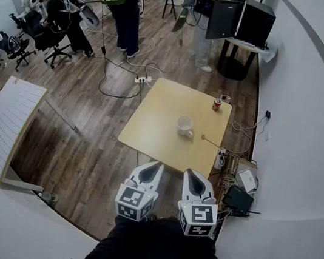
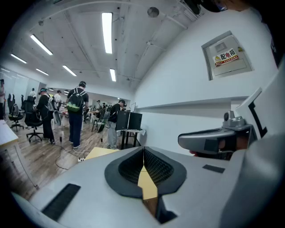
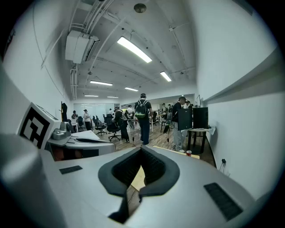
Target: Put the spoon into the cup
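A: Starting at the left, how does the person hold the left gripper (image 1: 155, 165)?

B: Short of the near edge of the wooden table (image 1: 149, 131), tipped slightly downward. Its jaws meet at the tips with nothing between them (only a sliver of tabletop shows behind them). It looks merely parked, since nothing lies within its reach.

A: And the cup?

B: The white cup (image 1: 184, 126) stands upright near the middle of the table, mouth up, so something can be lowered into it from above.

A: The right gripper?

B: The right gripper (image 1: 194, 175) sits just beside the left one, also short of the table, jaws pressed together and empty.

A: Where is the spoon?

B: The spoon (image 1: 210, 142) lies flat on the table just right of the cup, apart from it and towards the right edge. That puts it on the right gripper's side, so that gripper is probably the one to fetch it, though its jaws would have to part first. A red can (image 1: 216, 105) stands farther back near the far right corner, seemingly out of the way.
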### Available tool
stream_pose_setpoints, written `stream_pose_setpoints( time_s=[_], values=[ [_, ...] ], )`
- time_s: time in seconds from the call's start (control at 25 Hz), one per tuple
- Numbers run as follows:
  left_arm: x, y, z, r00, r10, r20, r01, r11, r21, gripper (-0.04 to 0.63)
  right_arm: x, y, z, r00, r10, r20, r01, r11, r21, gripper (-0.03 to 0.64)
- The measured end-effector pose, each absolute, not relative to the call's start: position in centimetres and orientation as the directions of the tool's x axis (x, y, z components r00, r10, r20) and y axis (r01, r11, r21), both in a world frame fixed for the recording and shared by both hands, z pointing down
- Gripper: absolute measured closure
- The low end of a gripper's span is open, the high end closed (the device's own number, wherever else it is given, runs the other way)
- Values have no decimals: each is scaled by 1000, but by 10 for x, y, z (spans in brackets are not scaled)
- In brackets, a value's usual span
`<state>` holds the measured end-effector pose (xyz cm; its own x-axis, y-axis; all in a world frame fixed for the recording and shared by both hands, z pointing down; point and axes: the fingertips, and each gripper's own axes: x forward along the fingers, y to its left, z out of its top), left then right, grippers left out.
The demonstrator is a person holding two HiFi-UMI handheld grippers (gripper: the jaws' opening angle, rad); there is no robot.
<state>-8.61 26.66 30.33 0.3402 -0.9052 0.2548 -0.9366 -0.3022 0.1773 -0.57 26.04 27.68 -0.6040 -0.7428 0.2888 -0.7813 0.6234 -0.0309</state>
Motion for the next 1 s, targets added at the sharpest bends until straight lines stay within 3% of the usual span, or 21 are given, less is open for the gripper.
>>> stream_pose_setpoints(
  time_s=[1.0],
  values=[
    [-149,297,364,365,-872,326,-918,-279,281,561,-49,289,337,-544,-732,410,-821,565,-81,597]
  ],
)
